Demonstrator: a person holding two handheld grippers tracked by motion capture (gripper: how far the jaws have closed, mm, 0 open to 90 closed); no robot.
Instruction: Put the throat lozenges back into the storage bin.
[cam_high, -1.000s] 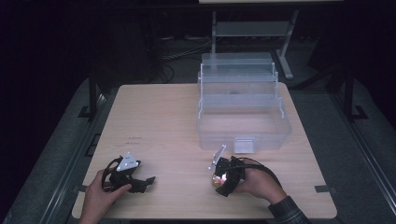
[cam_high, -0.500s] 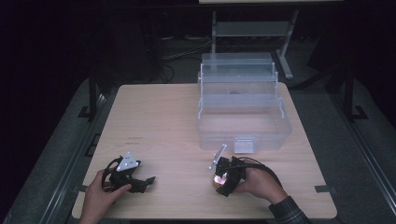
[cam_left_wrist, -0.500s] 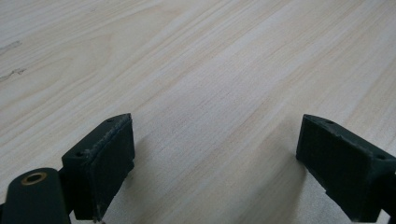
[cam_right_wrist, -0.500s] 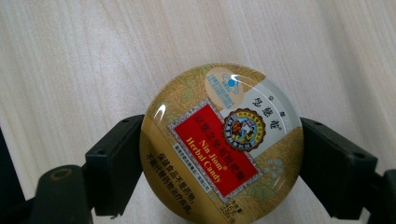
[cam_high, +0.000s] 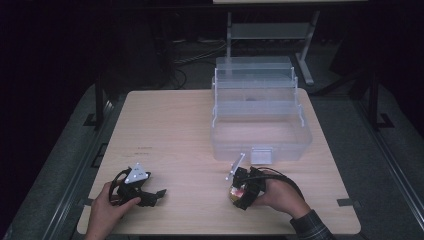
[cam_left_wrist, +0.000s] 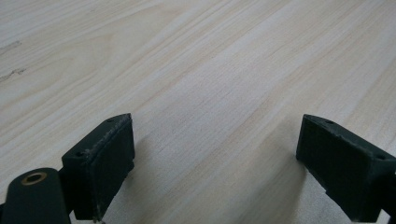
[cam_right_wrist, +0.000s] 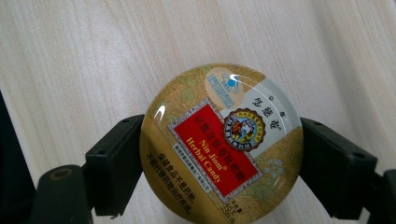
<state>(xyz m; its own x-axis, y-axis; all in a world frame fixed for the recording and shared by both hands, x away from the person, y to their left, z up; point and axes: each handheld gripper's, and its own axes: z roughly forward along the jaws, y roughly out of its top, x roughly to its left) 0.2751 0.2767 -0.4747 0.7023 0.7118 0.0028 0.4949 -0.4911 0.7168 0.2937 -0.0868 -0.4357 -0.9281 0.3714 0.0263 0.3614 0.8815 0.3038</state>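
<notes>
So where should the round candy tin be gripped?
Across its rim, on opposite sides of the disc, coming from above. The candy tin lies flat, label up, on the table; the right gripper jaws already sit on either side of it.

Left gripper (cam_high: 150, 196): black body carrying a grey three-cornered plate at its 12 o'clock side, black cable looping at 9 o'clock. Jaw blocks are showing matte black, flat-faced, small screw holes in the corners, brass-ringed hole at 7 o'clock in the left gripper view.

Right gripper (cam_high: 239, 192): black, wearing a grey plate at 11 o'clock, black cable arcing at 3 o'clock.

Right forearm is wearing a dark checked sleeve (cam_high: 312, 228).
</notes>
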